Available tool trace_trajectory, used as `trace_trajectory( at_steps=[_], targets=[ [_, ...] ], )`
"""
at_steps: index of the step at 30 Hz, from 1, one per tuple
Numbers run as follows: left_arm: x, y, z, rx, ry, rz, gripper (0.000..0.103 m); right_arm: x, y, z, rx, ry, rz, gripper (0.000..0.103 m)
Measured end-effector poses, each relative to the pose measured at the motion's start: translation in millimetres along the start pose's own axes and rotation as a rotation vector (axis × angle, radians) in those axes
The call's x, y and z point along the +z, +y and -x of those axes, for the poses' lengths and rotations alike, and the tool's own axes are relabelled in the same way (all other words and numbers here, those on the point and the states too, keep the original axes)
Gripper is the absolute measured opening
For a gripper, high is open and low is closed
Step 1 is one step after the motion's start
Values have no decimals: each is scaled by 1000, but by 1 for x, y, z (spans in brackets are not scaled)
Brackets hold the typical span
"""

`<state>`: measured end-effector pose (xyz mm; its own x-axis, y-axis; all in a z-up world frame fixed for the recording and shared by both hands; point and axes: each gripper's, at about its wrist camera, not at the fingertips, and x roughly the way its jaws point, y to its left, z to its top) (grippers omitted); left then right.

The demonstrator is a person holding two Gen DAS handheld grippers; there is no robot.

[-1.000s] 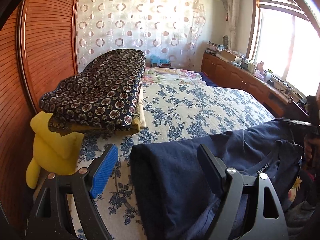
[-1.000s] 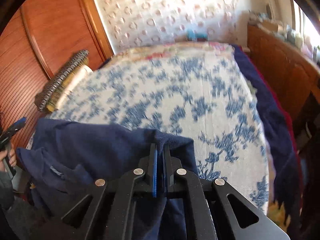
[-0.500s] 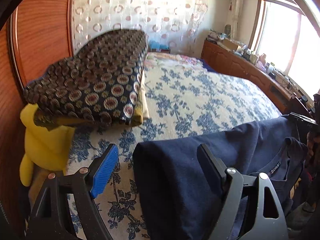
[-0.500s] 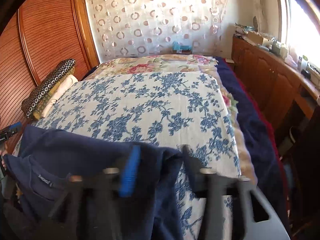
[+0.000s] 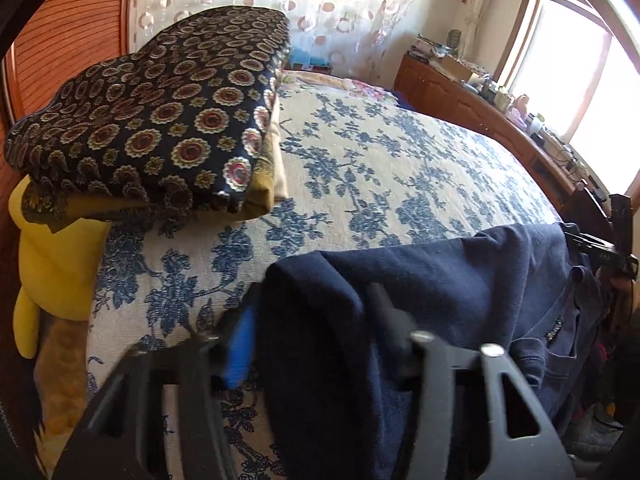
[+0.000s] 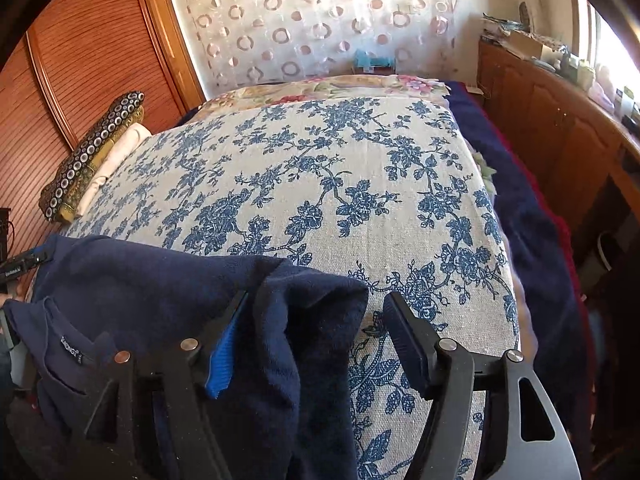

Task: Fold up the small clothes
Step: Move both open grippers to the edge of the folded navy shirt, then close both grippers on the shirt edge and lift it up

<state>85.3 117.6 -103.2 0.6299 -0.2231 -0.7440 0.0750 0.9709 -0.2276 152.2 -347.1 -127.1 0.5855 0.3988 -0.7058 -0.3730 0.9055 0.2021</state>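
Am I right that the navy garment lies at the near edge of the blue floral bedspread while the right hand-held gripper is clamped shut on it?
Not quite. In the right wrist view the right hand-held gripper is open, its fingers spread apart with a fold of the navy garment between them. The garment does lie at the near edge of the blue floral bedspread.

The left tool [image 5: 312,332] is motion-blurred, and the navy garment [image 5: 440,280] draped between its fingers hides whether they grip. The garment's lower part runs off the frame's bottom edge.
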Motion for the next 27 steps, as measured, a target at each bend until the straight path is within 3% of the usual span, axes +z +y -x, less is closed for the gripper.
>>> trace_trajectory(
  at_steps=[1,3,5,6,8,11,20,27],
  targets=[
    [0,0,0,-3,0,-2,35,0,2,0,9,-2,7,69],
    [-2,-1,0,-31,4,2,24,-3,8,-1,26,-4,34,57],
    [-3,-4,2,-41,1,7,15,-6,15,-2,66,8,61,16],
    [-5,-7,6,-42,-18,2,15,-7,19,-1,75,10,72,14],
    [-7,-13,20,-53,-55,-7,13,-10,26,8,47,-21,94,11],
    [-6,-25,56,-106,-138,-16,13,-11,26,41,79,-114,70,10],
    [-1,-63,191,-187,-465,-79,12,-6,40,176,106,-376,115,9],
    [23,-71,264,-201,-653,-105,12,0,42,274,117,-546,151,9]
  ],
)
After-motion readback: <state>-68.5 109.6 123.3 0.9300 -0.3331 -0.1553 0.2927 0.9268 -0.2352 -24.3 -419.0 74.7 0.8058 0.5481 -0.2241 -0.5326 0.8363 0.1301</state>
